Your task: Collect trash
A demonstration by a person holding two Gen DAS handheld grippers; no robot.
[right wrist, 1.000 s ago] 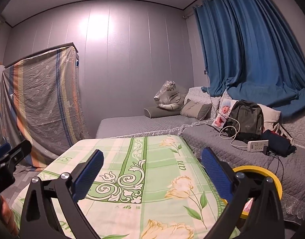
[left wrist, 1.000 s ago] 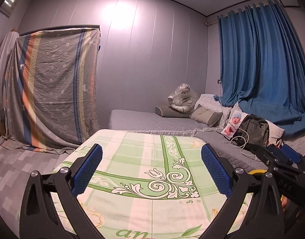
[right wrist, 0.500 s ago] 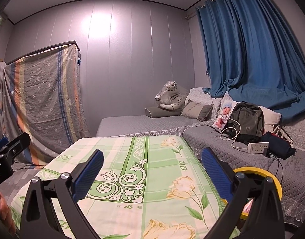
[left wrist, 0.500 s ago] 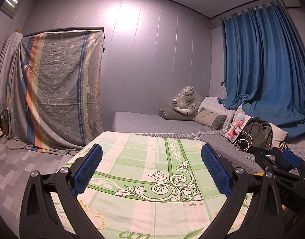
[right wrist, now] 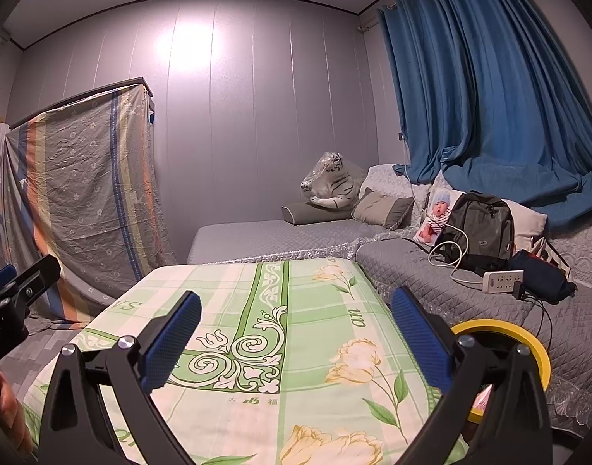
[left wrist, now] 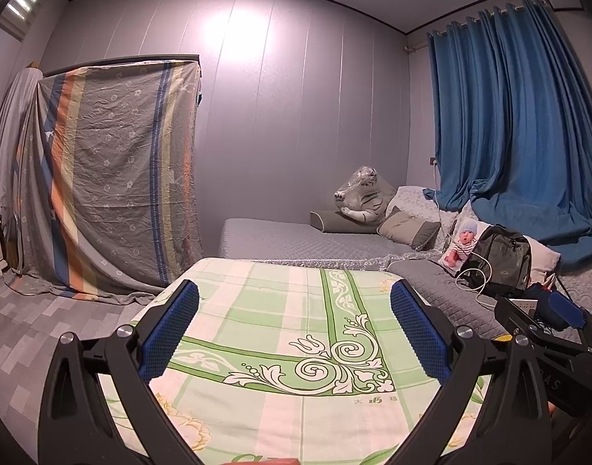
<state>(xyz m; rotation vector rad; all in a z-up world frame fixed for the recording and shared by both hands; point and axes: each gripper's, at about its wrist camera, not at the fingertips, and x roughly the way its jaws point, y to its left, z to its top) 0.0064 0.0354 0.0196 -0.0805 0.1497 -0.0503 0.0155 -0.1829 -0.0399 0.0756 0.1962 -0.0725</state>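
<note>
Blue ribbed pads line both tools, and each pair stands wide apart with nothing between them: the left tool (left wrist: 294,333) and the right tool (right wrist: 296,335) both hang over a table (left wrist: 257,310) covered in a green-and-cream checked cloth with scrollwork and tulip prints. No loose trash can be made out on that cloth; at the very bottom edge of the left wrist view a thin red sliver (left wrist: 263,461) shows, too cut off to identify. Just off the table's right edge, low beside the right tool, sits a yellow-rimmed bin (right wrist: 528,343) with something pink (right wrist: 481,397) inside it. Beyond the bin, on a grey quilted bed (right wrist: 412,271) that runs along the table's far and right sides, lie a white power strip (right wrist: 503,281) with its cable, a dark bundle (right wrist: 543,277) touching it, and a dark backpack (right wrist: 479,226) standing upright against a pillow, with a baby picture (right wrist: 435,213) next to it. Farther from the table, at the bed's head, a plastic-wrapped toy tiger (right wrist: 330,186) rests on grey cushions. Blue curtains (right wrist: 489,97) hang behind the bed, and to the table's far left a striped sheet (left wrist: 114,178) drapes over tall furniture against the pale panelled wall.
</note>
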